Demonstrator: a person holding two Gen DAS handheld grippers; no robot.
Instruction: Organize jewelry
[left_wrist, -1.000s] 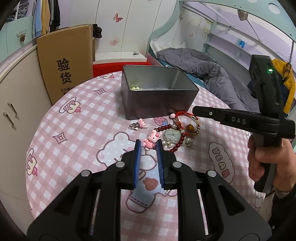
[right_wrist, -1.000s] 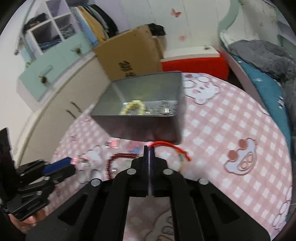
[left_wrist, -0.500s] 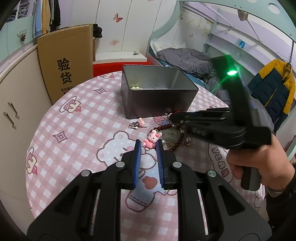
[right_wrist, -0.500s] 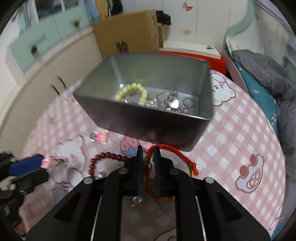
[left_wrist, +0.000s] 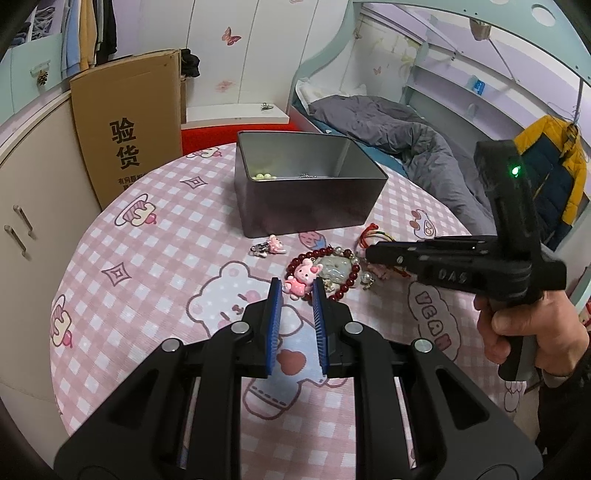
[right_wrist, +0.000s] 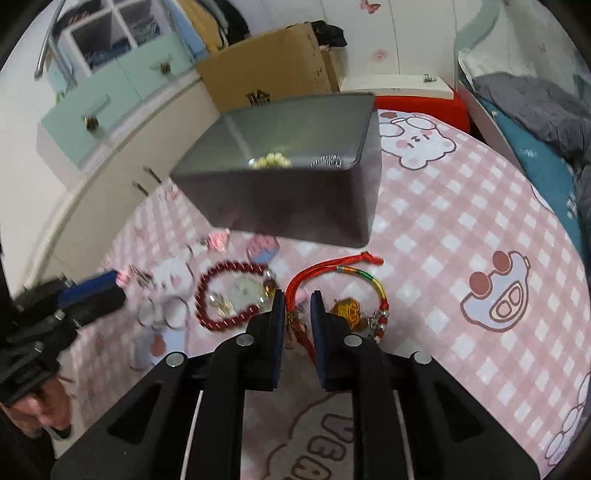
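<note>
Resting on a round table under a pink checked cartoon tablecloth, a loose cluster of jewelry lies just in front of a gray metal tin. Left gripper low over the cloth, blue-padded fingers parted; a pink bunny charm sits between the tips, contact not clear, so released as far as can be told. Behind the charm, a dark red bead bracelet rings a pale jade-like pendant. A second small pink charm lies apart, nearer the tin wall. Right gripper also parted, its tips straddling the knotted end of a red cord bracelet with multicolored wrapping and an amber bead; nothing clamped. Inside the tin: pale yellow-green beads and a silver chain. Cardboard box stands beyond the table.
</note>
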